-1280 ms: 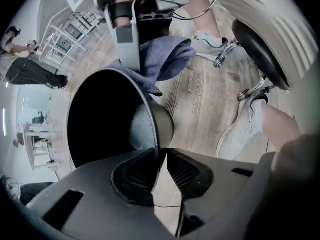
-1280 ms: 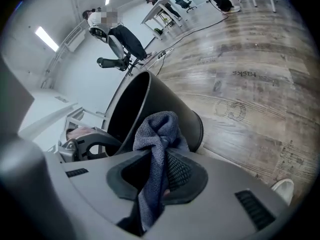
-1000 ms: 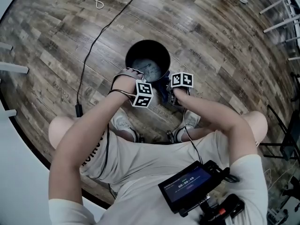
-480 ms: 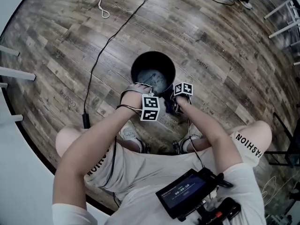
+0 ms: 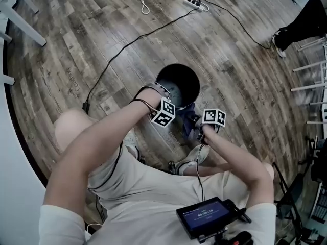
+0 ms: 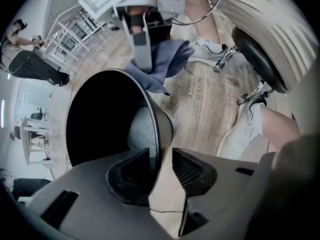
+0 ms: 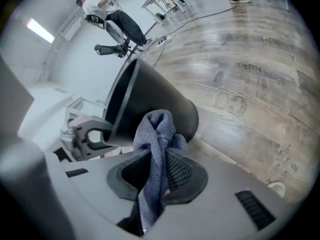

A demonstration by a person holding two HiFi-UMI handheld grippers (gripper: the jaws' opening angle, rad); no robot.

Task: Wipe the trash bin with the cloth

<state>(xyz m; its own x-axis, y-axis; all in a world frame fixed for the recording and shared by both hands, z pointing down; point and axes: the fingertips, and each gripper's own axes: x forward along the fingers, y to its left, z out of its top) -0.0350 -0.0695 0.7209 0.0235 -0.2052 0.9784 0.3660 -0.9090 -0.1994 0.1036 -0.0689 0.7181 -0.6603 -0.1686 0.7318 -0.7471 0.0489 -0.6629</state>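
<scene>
The black trash bin (image 5: 159, 80) lies tipped on the wood floor, its mouth toward my left gripper (image 5: 164, 102). In the left gripper view the bin's rim (image 6: 161, 121) runs between the jaws of the left gripper (image 6: 161, 166). Those jaws are opening, and a gap shows at the right pad. My right gripper (image 7: 159, 171) is shut on a blue-grey cloth (image 7: 157, 144) that bunches up against the bin's outer wall (image 7: 150, 99). From the head view the cloth (image 5: 188, 114) hangs at the bin's near right side, below the right gripper (image 5: 195, 124).
A black cable and a white power strip (image 5: 195, 1) lie on the floor beyond the bin. My shoes (image 5: 191, 160) and a stool's black seat (image 6: 260, 54) are close to the bin. A person in black (image 5: 306, 19) stands far right, and white furniture legs (image 5: 20, 14) far left.
The head view has swung round. The right gripper with the cloth has shifted to the right of the bin's near side. The left gripper stays at the rim.
</scene>
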